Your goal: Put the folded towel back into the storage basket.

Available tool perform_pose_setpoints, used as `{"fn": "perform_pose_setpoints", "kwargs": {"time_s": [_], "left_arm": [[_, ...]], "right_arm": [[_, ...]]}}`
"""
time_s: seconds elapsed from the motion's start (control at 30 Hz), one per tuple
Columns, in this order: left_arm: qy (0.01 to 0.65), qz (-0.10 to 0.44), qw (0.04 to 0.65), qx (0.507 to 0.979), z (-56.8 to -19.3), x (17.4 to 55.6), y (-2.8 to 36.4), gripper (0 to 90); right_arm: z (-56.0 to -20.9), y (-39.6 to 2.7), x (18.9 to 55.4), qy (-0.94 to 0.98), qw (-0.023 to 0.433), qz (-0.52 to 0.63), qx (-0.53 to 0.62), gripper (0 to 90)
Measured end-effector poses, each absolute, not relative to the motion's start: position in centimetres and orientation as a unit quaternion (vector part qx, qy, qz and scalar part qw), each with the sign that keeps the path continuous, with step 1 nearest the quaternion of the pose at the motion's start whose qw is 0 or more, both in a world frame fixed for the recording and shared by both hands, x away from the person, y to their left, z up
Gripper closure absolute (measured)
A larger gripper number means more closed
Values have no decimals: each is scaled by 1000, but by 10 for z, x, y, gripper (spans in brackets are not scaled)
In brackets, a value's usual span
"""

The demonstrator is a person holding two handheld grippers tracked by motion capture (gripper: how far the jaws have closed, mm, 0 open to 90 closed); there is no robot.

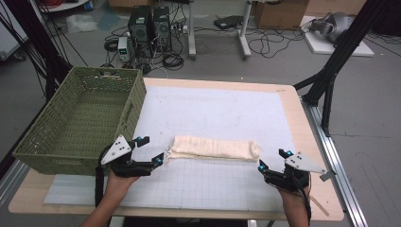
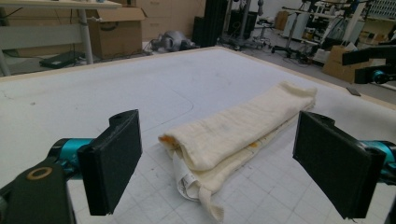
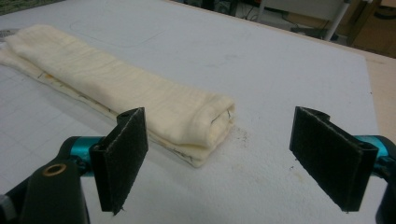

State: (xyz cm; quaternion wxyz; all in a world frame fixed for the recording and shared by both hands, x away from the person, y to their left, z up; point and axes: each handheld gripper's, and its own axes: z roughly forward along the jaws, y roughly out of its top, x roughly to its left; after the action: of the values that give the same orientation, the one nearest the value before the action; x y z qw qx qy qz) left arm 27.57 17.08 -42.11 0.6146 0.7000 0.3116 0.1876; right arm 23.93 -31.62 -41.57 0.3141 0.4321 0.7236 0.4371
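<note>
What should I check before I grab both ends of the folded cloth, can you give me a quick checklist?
1. Left gripper jaws open: ok.
2. Right gripper jaws open: ok.
3. Folded cloth lying flat on the mat: ok.
4. Left end of the cloth between the left jaws: not ok, it lies just ahead of them.
5. Right end between the right jaws: not ok, it sits ahead, nearer one jaw.
6. Green basket open for the cloth: ok.

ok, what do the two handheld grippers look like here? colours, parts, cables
Both match: left gripper and right gripper have black bodies, flat rectangular black pads, teal fittings behind them, blue fingertip accents, and a grey three-cornered plate on top. A black cable trails from the left one.
</note>
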Motion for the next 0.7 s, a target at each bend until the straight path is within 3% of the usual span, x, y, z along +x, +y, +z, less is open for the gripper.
{"fn": "perform_pose_setpoints", "kwargs": {"time_s": [0.7], "left_arm": [[305,204,597,713,-421,276,168,162]], "right_arm": [[-417,-317,240,728,305,438,429,188]]}}
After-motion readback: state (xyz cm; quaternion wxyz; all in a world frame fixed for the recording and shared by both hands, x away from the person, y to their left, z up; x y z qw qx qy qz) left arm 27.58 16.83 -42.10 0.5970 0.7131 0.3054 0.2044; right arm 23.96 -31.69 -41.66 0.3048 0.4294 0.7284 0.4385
